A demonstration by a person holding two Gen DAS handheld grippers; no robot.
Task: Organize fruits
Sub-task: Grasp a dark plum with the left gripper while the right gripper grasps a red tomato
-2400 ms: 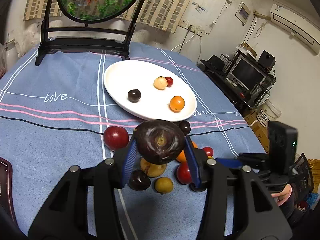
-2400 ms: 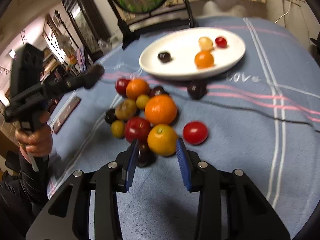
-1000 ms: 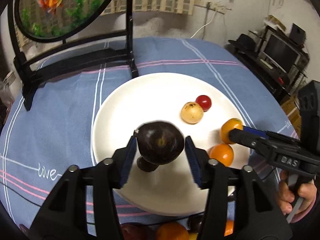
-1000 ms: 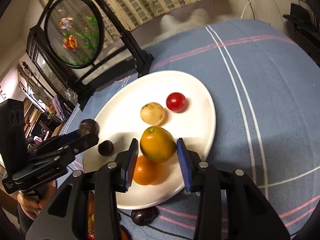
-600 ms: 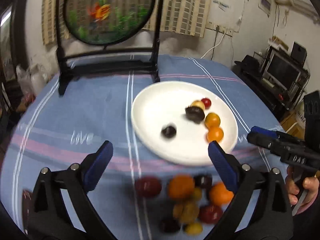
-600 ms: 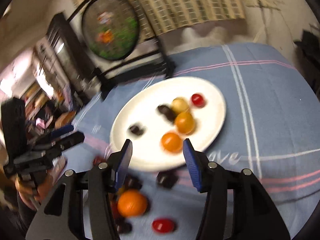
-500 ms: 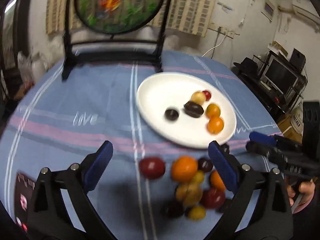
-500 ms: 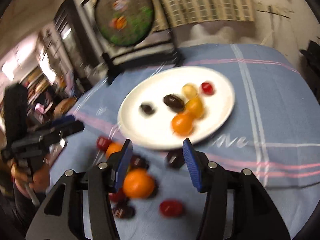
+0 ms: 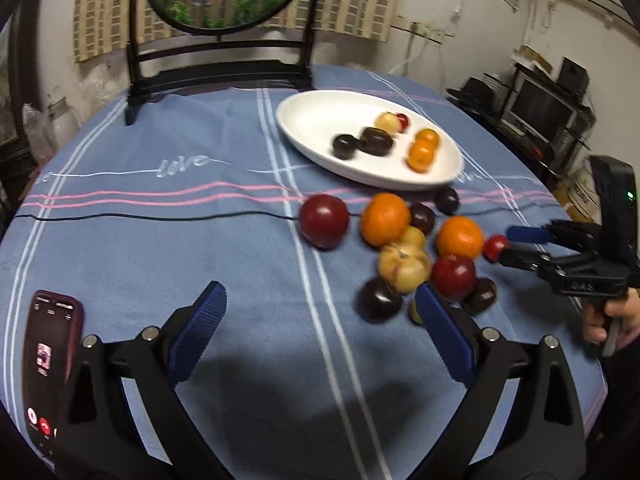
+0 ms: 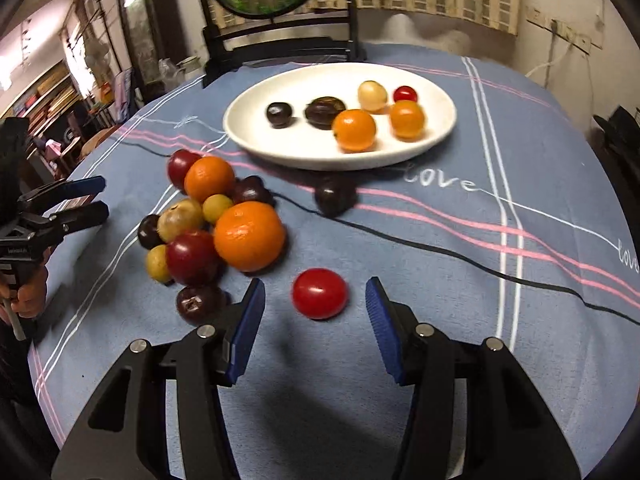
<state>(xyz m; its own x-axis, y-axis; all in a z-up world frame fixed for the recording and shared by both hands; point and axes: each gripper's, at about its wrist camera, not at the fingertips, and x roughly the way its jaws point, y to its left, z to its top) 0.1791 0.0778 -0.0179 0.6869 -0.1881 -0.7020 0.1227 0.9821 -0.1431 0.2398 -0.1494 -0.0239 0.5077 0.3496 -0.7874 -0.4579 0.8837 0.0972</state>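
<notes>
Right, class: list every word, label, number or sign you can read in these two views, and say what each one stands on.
"love" – stitched in white on the blue tablecloth, near the white plate; it repeats elsewhere on the cloth.
Phone screen at the table's edge: icons and characters, too small to read.
Raised lettering on the right tool body, seen from the left wrist: too blurred to read.
Nothing readable on the fruit or the goldfish screen.

– Plate contents?
– White plate point(image 10: 256, 136) holds six fruits: two oranges point(image 10: 354, 129), two dark plums point(image 10: 325, 112), a pale yellow fruit point(image 10: 372, 95), a small tomato point(image 10: 405, 94)
– Off the plate?
– A mixed pile point(image 10: 216, 216) on the cloth; one red tomato point(image 10: 319, 293) apart
</notes>
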